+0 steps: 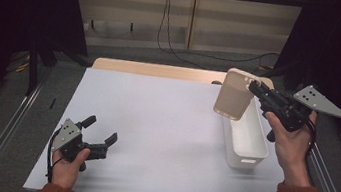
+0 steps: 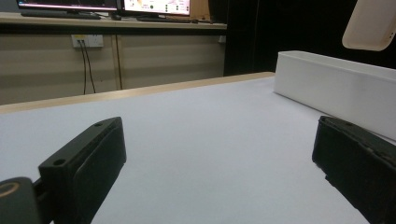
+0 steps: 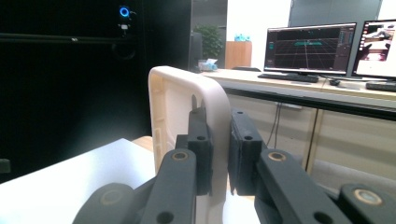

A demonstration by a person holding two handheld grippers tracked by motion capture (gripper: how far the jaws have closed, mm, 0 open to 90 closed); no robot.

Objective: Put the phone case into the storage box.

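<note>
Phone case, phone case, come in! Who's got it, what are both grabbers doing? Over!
Right gripper shut on beige phone case, held up above the white bin. Left gripper open, low over the table, holding nothing. Nothing between case and bin.

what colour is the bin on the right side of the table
White; the bin shows best in the high view.

Lab/office: lit computer monitors (image 3: pixel 306 48) on long wooden desk (image 3: pixel 322 93), black curtains (image 1: pixel 11 28), white-covered test table (image 1: pixel 154 124).
</note>
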